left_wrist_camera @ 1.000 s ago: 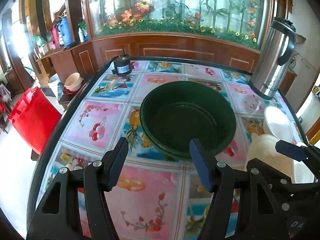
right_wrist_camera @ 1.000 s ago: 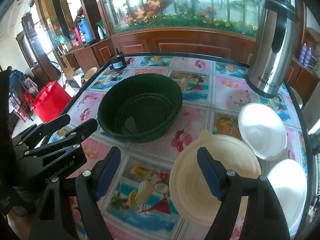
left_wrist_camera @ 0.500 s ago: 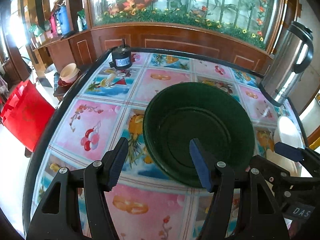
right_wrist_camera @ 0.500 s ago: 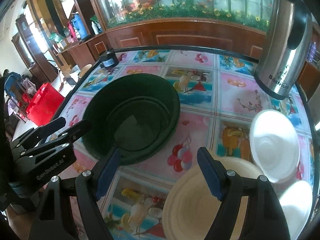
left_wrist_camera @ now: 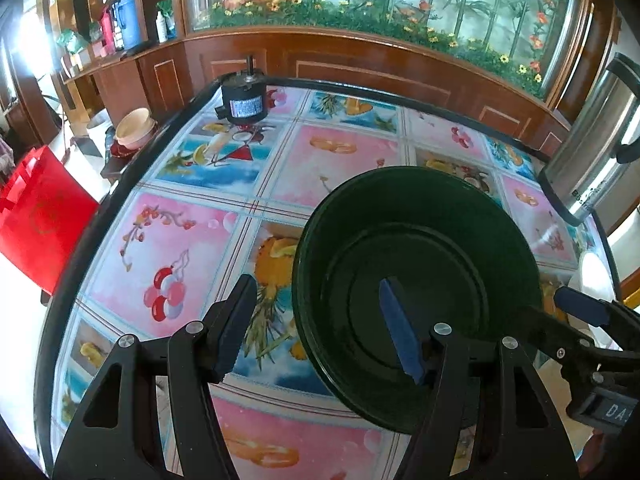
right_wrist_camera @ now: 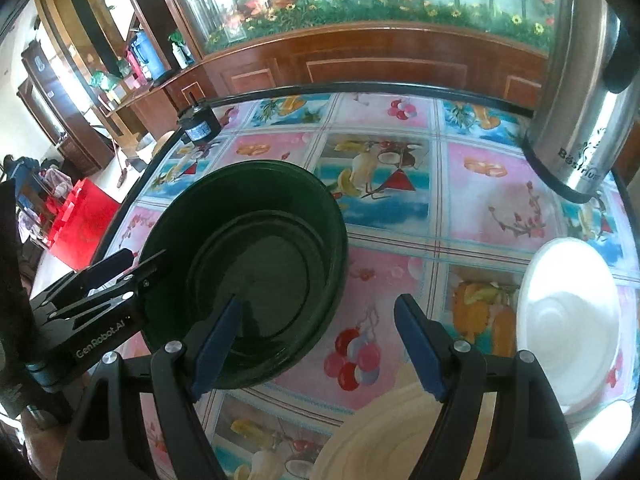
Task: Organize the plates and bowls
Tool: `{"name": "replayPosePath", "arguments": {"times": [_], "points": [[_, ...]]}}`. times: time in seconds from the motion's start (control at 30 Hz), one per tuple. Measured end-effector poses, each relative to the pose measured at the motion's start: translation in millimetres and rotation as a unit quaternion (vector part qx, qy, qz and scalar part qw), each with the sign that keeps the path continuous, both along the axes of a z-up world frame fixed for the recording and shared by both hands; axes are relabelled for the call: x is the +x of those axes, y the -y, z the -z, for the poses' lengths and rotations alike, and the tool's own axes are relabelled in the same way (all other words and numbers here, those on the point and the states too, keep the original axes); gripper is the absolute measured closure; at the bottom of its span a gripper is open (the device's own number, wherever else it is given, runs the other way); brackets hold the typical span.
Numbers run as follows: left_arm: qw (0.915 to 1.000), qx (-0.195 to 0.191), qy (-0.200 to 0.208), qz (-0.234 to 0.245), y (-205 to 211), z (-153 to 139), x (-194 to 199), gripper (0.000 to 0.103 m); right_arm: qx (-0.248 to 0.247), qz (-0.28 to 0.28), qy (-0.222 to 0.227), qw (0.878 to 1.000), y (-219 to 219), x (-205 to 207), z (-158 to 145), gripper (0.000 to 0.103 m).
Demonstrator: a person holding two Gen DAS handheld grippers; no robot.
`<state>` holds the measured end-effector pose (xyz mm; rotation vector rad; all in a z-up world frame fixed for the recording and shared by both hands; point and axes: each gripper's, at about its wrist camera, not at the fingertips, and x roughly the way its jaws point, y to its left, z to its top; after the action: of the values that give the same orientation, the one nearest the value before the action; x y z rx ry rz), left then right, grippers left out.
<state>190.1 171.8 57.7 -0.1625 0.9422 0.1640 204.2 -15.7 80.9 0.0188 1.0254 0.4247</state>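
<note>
Green bowl (left_wrist_camera: 416, 292) sits on the desk (left_wrist_camera: 192, 240), which carries a tiled fruit-pattern cover. Both grippers straddle its rim from opposite sides.

Left wrist view: the left gripper (left_wrist_camera: 316, 324) has its jaws spread wide, grasping nothing. One blue pad hangs over the bowl's interior; the other stands outside the rim, over the desk. The right gripper (left_wrist_camera: 588, 316) appears at the far side of the bowl, its tips near the rim; contact cannot be determined. A white bowl (left_wrist_camera: 596, 280) shows only as a sliver beyond it.

Right wrist view: the right gripper (right_wrist_camera: 320, 340) likewise has jaws apart and empty, one pad over the bowl's interior, the other outside it above the desk. This view shows the green bowl (right_wrist_camera: 248, 264) to be ribbed with stepped rings inside. It also shows items that the other view hides or crops: the white bowl (right_wrist_camera: 568, 332) in full, upside down, outward of the outer pad; a cream plate (right_wrist_camera: 384, 436) below the jaws, partly covered by the gripper body; and a second white piece (right_wrist_camera: 600, 440) at the frame edge. The left gripper (right_wrist_camera: 120, 276) reaches in at the bowl's opposite rim.

Surroundings: a steel thermos jug (right_wrist_camera: 580, 92) stands beyond the jaws at the desk's far corner. A small black motor (left_wrist_camera: 242, 104) stands at the other far edge. A red bag (left_wrist_camera: 36, 216) sits on the floor beside the desk.
</note>
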Motion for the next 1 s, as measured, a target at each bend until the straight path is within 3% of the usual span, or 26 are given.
{"name": "replayPosePath", "arguments": {"times": [0.1,0.17,0.23,0.3,0.47,1.0], "points": [[1.0,0.001,-0.004,0.0,-0.2,3.7,3.4,0.039,-0.003,-0.005,-0.001,1.0,-2.9,1.7,2.4,0.03],[0.9999,0.004,-0.009,0.006,1.7,6.7,4.9,0.039,-0.005,-0.011,-0.003,1.0,-4.4,2.3,4.6,0.043],[0.9998,0.005,-0.011,0.012,4.0,8.8,5.6,0.039,-0.01,-0.025,-0.01,1.0,-7.2,3.0,8.8,0.07],[0.9997,0.015,-0.016,0.013,5.7,11.3,5.1,0.066,-0.018,-0.037,-0.006,0.999,-10.6,-0.1,10.3,0.074],[0.9995,0.021,-0.017,0.013,1.1,12.7,1.1,0.081,-0.02,-0.033,0.012,0.999,-7.4,-8.7,6.3,0.073],[0.9996,0.016,0.007,0.024,6.1,-19.7,-64.5,0.081,-0.028,-0.034,0.046,0.998,-4.6,-65.6,-15.3,0.073]]}}
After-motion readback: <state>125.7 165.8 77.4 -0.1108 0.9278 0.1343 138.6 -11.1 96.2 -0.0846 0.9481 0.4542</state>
